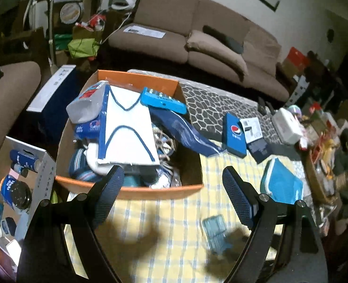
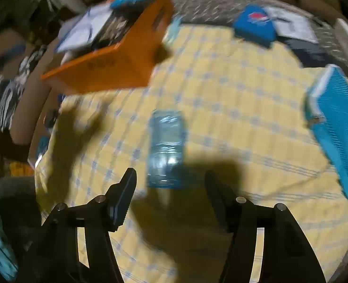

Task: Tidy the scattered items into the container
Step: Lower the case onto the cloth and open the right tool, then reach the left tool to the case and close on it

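Note:
An orange cardboard box [image 1: 131,189] stands on the yellow checked cloth [image 1: 164,226], packed with a white board, a blue calculator [image 1: 163,100] and other items; it also shows in the right wrist view [image 2: 98,70]. My left gripper [image 1: 171,184] is open and empty, just in front of the box's near wall. A clear blue plastic case [image 2: 166,146] lies on the cloth, also visible in the left wrist view [image 1: 215,232]. My right gripper [image 2: 170,184] is open and empty, its tips on either side of the case's near end. The right wrist view is blurred.
A blue Pepsi box [image 1: 235,135], a label card [image 1: 251,128], a dark packet [image 1: 258,149] and a white box [image 1: 287,125] lie on the table's far side. A turquoise lidded case [image 1: 282,181] lies at the right. A brown sofa [image 1: 197,30] stands behind.

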Available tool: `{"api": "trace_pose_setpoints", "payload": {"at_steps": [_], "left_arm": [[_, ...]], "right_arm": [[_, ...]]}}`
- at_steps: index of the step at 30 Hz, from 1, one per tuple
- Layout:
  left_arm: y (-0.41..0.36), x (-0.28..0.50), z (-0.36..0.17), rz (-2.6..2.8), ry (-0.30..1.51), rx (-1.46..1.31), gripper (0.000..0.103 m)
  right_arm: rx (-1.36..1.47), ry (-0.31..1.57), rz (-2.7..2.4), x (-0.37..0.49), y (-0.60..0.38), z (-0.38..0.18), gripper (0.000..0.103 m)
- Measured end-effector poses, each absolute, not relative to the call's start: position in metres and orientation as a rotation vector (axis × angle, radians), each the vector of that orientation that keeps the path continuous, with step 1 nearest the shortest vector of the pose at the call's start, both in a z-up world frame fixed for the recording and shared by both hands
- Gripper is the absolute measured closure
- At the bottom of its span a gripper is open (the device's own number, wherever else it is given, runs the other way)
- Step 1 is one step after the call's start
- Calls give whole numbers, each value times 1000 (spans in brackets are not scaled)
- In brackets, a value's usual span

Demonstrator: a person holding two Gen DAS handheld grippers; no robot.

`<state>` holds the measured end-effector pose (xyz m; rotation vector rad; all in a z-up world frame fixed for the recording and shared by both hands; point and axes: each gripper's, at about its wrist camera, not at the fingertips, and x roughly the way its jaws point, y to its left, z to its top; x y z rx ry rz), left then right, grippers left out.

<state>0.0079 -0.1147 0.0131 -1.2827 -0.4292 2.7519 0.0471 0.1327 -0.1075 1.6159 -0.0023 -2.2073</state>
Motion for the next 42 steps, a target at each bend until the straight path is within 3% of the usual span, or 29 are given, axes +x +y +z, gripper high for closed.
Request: {"api": "trace_pose_setpoints", "payload": {"at_steps": [3, 9, 12, 16, 20, 23, 28, 29, 32, 33, 36, 42], "left_arm": [[-101, 23, 11, 2780, -422, -1246, 19], [-57, 35, -5, 2830, -384, -1161, 19], [-37, 31, -20, 2781, -381, -1248, 15], [-21, 21, -63, 2583, -542, -1482, 14], [13, 12, -97, 2542, -364, -1631, 14], [36, 3, -123, 2490, -244, -1755, 14], [53, 2, -141, 2480, -151, -1795, 14], [53, 1, -145, 2471, -155, -1808, 15], [50, 0, -157, 2452, -151, -1849, 37], [52, 2, -154, 2469, -126, -1816, 52], [51, 3, -150, 2476, -101, -1807, 64], [41, 4, -127, 2480, -154, -1723, 64]], "right_arm": [[1576, -38, -2331, 45, 169, -95, 36], [1583, -152, -2594, 40, 255, -102, 35], [1608, -237, -2661, 39, 286, -108, 35], [1614, -373, -2690, 36, 312, -110, 35], [1618, -460, -2682, 30, 315, -109, 35], [1580, -419, -2688, 29, 305, -103, 35], [1474, -189, -2770, 32, 278, -91, 33], [1469, -140, -2776, 33, 275, -91, 33], [1467, -11, -2783, 34, 263, -92, 32], [1466, 9, -2779, 34, 261, -92, 32], [1455, 10, -2774, 36, 259, -92, 32], [1451, -76, -2797, 35, 270, -91, 32]]}}
